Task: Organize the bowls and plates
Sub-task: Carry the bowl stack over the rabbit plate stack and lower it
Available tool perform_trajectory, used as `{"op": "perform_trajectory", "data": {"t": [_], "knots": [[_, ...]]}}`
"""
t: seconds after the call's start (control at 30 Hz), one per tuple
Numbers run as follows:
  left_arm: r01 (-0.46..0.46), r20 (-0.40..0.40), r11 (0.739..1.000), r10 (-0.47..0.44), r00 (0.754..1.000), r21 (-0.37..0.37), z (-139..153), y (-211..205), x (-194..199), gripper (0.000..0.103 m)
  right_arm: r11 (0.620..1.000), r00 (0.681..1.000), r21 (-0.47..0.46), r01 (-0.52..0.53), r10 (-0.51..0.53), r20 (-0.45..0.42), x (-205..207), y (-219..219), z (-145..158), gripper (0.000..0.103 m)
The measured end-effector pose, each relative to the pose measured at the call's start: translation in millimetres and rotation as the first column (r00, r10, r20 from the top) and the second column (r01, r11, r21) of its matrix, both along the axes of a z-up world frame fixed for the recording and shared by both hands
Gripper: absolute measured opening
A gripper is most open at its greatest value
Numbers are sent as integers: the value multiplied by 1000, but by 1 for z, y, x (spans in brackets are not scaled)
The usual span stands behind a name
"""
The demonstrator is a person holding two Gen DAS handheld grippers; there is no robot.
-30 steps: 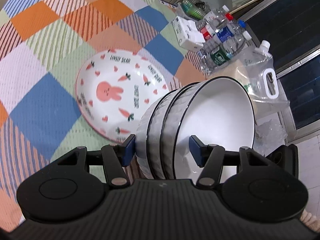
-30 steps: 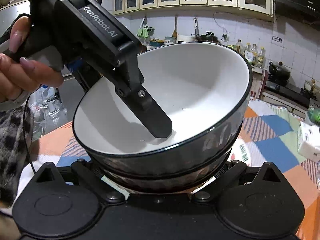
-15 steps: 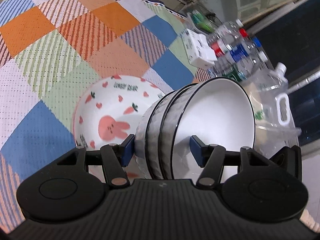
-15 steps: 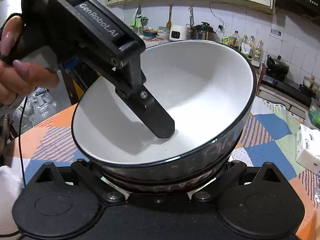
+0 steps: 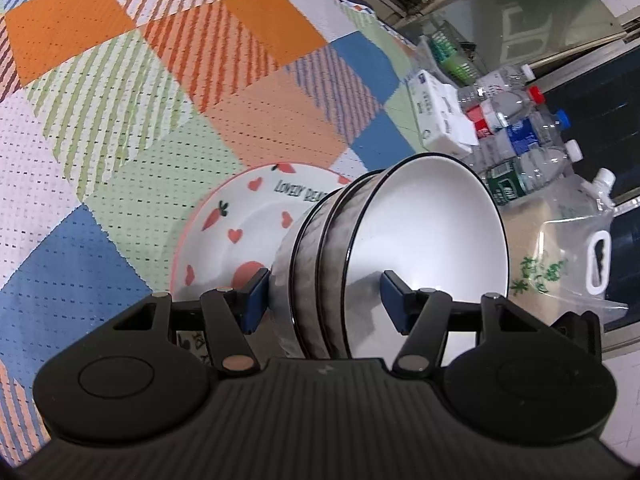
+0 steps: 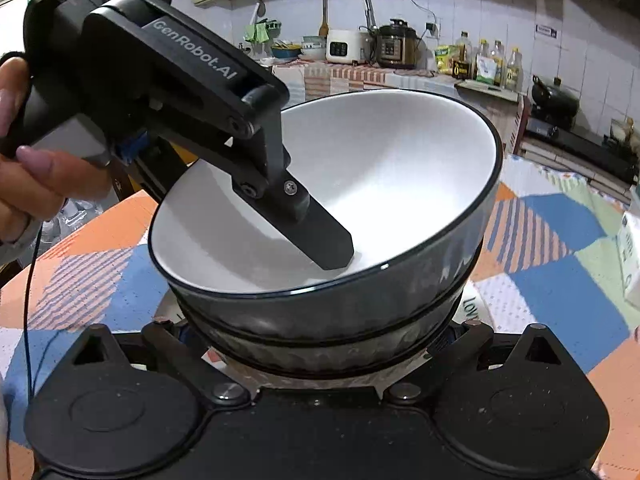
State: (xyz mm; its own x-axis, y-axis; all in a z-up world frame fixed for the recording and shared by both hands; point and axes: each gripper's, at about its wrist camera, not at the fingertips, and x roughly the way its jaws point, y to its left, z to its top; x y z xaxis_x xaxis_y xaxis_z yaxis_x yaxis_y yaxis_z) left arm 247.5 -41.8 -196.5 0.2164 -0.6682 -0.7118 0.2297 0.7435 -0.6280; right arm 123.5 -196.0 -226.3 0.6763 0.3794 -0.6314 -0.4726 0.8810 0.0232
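Three nested grey bowls with white insides and black rims (image 5: 424,232) hang tilted just over a white rabbit-and-carrot plate (image 5: 240,232) on the checked tablecloth. My left gripper (image 5: 324,294) is shut on the stack: one blue pad lies inside the top bowl and the other presses on the outermost bowl. In the right wrist view its finger (image 6: 320,236) reaches into the bowl stack (image 6: 360,184). My right gripper (image 6: 320,336) clasps the lowest bowl from the near side, with its fingertips hidden behind the stack. A sliver of the plate (image 6: 478,304) shows below.
A tissue pack (image 5: 436,120), several water bottles (image 5: 520,136) and a clear jug (image 5: 576,240) crowd the table's right edge. A person's hand (image 6: 24,184) holds the left gripper. A kitchen counter with appliances (image 6: 380,48) stands behind.
Both grippers have carried the bowl stack down and toward the rabbit plate. The plate now looks larger and lies partly under the stack. Both grips are unchanged.
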Motion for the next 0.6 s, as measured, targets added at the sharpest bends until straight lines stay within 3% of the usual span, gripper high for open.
{"op": "perform_trajectory", "data": {"t": [0.27,0.4,0.6], "knots": [[-20,-8,1000,20,1000,22,-11,-4,5,58,1000,999,6,8,-8,-45,10,-2,-6,100],[-17,18,999,16,1000,37,-11,-7,0,58,996,998,-87,3,-8,-57,12,5,-6,100],[-21,31,998,19,999,58,-9,-7,-7,57,994,998,-103,28,-34,-61,11,5,-5,100]]}}
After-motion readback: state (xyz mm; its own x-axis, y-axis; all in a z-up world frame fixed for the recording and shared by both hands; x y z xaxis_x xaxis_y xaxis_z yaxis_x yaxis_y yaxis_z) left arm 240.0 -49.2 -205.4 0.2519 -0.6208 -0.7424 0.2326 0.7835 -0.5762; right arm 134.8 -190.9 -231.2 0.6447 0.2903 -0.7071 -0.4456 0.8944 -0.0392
